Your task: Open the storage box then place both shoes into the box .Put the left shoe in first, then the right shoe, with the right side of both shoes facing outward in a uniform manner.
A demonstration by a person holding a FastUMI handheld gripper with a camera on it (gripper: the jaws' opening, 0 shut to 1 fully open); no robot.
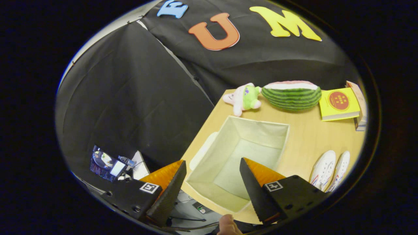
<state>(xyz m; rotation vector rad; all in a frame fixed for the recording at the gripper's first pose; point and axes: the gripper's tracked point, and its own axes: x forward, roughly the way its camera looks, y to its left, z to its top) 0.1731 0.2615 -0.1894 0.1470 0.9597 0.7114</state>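
The cream fabric storage box [209, 153] stands open and empty on the wooden table [310, 137], its lid [201, 150] lying flat against its left side. Two white shoes [329, 169] lie side by side on the table to the right of the box. My gripper [213, 169] is open above the box's near left part, with nothing between the fingers. One finger [173, 182] hangs over the box's near left corner, the other [253, 182] over its inside.
A plush toy [245, 98], a watermelon-shaped cushion [291, 94] and a yellow book [338, 103] line the table's far edge. Past the table's left edge, low down, sit some devices and cables [111, 164]. A person's fingertip [227, 225] shows at the near edge.
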